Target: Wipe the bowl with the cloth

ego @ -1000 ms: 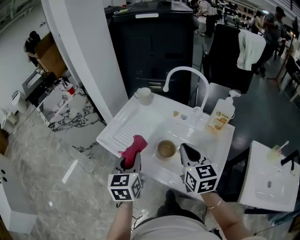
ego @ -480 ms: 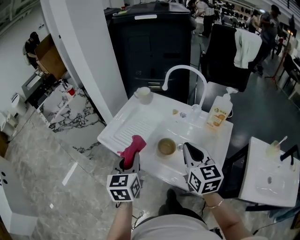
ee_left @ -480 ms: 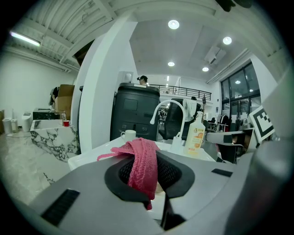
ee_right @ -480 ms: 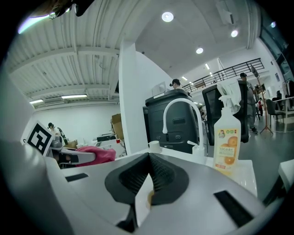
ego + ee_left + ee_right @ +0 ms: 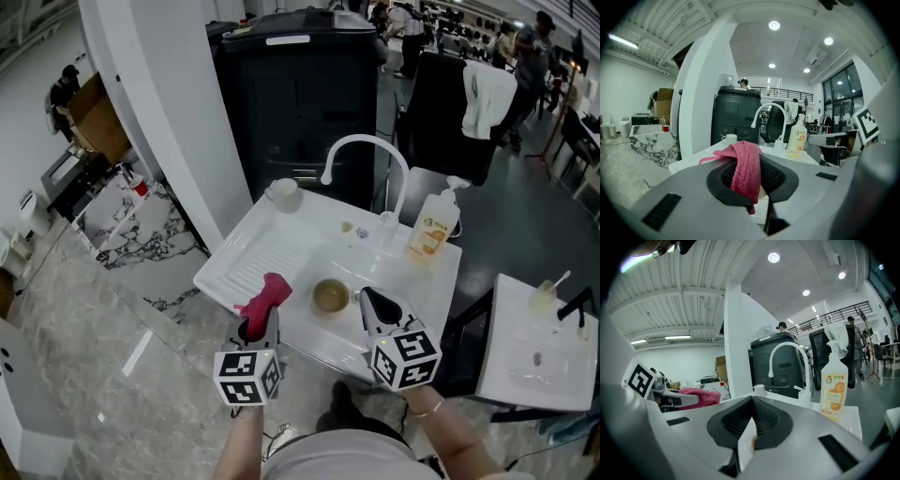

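Brown bowl (image 5: 330, 296) sits in the white sink (image 5: 424, 281) basin. The left tongs (image 5: 260, 322) clamp the pink cloth (image 5: 266, 293) just left of it. The right tongs (image 5: 368, 300), closed on nothing, hover near its right side. A soap bottle (image 5: 432, 231) stands behind, beside the faucet (image 5: 366, 142).

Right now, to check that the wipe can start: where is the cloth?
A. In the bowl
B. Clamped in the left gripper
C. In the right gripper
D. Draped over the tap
B: the left gripper is shut on the cloth, which hangs between its jaws, while the bowl sits in the sink apart from it.
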`<state>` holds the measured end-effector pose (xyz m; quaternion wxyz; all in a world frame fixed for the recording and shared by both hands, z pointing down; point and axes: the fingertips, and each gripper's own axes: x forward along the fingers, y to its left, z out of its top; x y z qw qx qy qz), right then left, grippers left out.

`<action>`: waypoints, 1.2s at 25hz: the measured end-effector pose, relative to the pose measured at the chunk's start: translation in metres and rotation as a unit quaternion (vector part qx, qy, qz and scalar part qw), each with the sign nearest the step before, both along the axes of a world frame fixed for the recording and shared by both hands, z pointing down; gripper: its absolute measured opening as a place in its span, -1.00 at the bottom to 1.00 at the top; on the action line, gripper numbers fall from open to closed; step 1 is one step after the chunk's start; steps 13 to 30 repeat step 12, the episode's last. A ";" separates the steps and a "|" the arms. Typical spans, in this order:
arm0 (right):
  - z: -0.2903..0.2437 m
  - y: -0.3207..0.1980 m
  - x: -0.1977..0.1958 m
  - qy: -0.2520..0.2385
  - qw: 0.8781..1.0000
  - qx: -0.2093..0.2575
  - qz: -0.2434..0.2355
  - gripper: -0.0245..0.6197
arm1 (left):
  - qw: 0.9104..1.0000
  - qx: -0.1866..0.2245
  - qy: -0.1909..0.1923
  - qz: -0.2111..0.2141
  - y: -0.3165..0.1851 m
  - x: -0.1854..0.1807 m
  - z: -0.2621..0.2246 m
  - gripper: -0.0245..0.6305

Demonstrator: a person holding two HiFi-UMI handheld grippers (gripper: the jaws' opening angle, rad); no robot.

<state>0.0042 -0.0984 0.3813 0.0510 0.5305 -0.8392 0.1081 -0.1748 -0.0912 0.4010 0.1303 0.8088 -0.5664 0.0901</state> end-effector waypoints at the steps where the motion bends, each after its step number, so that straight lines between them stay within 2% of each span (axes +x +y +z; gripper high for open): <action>1: 0.000 0.000 -0.001 0.001 1.000 0.000 0.000 -0.91 | 1.000 0.000 0.000 0.001 0.000 0.000 0.000 -0.75; 30: 0.000 -0.007 -0.005 0.005 1.000 0.001 -0.004 -0.91 | 1.000 0.001 0.001 0.002 -0.007 -0.002 0.000 -0.75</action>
